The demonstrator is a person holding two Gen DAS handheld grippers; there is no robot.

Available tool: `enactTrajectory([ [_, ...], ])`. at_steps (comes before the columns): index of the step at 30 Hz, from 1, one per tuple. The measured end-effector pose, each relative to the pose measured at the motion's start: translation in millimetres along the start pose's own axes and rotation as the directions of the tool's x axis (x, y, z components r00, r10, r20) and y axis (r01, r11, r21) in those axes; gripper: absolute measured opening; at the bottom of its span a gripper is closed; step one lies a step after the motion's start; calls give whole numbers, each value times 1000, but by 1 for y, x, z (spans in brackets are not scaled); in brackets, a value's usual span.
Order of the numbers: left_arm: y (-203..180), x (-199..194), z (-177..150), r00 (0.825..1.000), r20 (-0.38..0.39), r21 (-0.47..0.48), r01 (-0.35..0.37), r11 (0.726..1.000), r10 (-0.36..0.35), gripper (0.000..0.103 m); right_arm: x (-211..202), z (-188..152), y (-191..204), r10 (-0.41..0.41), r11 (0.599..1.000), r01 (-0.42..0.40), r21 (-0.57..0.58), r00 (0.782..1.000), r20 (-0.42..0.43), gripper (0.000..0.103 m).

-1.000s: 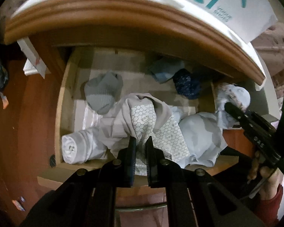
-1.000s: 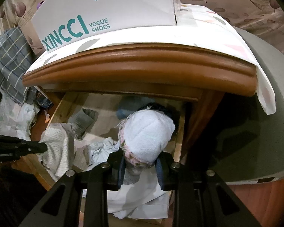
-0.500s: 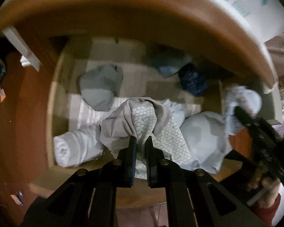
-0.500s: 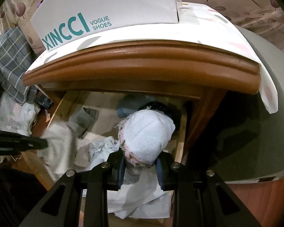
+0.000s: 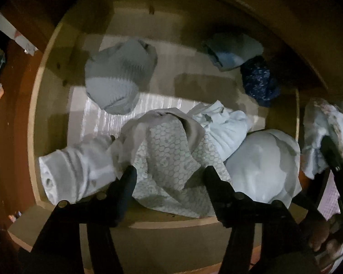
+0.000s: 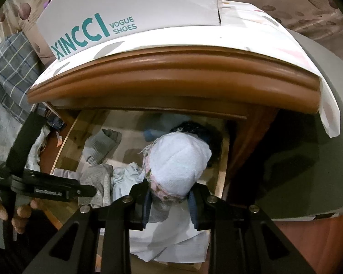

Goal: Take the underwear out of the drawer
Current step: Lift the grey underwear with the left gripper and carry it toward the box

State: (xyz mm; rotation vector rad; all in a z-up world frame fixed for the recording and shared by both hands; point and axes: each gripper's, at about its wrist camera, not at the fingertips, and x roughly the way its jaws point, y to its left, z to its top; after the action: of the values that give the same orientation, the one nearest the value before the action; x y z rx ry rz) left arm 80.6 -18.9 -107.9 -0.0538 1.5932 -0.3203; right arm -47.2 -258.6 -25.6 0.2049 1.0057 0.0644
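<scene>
The wooden cabinet (image 6: 194,73) fills the upper half of the right wrist view, a white shoe box (image 6: 130,6) on top of it. Below it the open drawer (image 5: 50,105) takes up most of the left wrist view, with bundled clothes scattered across its floor.

The left gripper (image 5: 168,178) points steeply down into the drawer from the bottom of its frame. Its jaws are opening, and the hexagon-print underwear (image 5: 169,155) lies between the fingers, which stand apart and do not press it. In the right wrist view this gripper juts in from the lower left, with the person's hand (image 6: 18,217) wrapped around its handle.

The right gripper (image 6: 169,201) angles down over the drawer's right side, at the lower middle of its frame. Its jaws are clamped on a white bundle with a pink fringe (image 6: 178,162), held above the drawer.

A grey sock (image 5: 119,77) sits at the upper left of the drawer, a dark blue bundle (image 5: 258,82) at the upper right.
</scene>
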Motion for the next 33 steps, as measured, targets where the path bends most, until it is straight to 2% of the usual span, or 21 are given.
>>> enactTrajectory([
  [8, 10, 25, 9, 998, -56, -98, 8, 995, -14, 58, -4, 1, -6, 0, 1000, 0, 24, 1000, 4, 27],
  [9, 12, 25, 9, 999, -54, -100, 6, 995, -11, 50, -4, 1, -6, 2, 1000, -2, 28, 1000, 5, 27],
  [10, 13, 24, 8, 999, -43, -95, -11, 995, 7, 35, -4, 2, -7, 4, 999, -4, 33, 1000, 6, 27],
  [11, 12, 22, 8, 999, -39, -83, -7, 997, 4, 27, -4, 2, -8, 4, 999, -4, 35, 1000, 5, 27],
  [12, 12, 21, 8, 999, -39, -73, 9, 997, -12, 20, -5, 2, -8, 5, 999, -5, 35, 1000, 5, 27],
  [13, 13, 20, 8, 999, -41, -69, 4, 998, -7, 18, -5, 2, -8, 5, 999, -6, 34, 1000, 6, 27],
  [17, 12, 11, 2, 1000, -14, -50, -14, 999, 13, 16, -7, 1, -7, 7, 1000, -7, 30, 1000, 11, 27],
  [23, 0, -19, -7, 998, 68, 0, -13, 1000, 13, 15, -8, 0, -10, 3, 999, -4, 34, 1000, 13, 27],
  [29, -10, -65, -19, 988, 152, 74, -37, 997, 26, 15, -7, 0, -5, -10, 1000, 9, 16, 1000, 8, 27],
  [33, -20, -91, -33, 975, 214, 135, -80, 988, 50, 15, -3, 0, -2, -26, 1000, 26, 9, 1000, -1, 27],
])
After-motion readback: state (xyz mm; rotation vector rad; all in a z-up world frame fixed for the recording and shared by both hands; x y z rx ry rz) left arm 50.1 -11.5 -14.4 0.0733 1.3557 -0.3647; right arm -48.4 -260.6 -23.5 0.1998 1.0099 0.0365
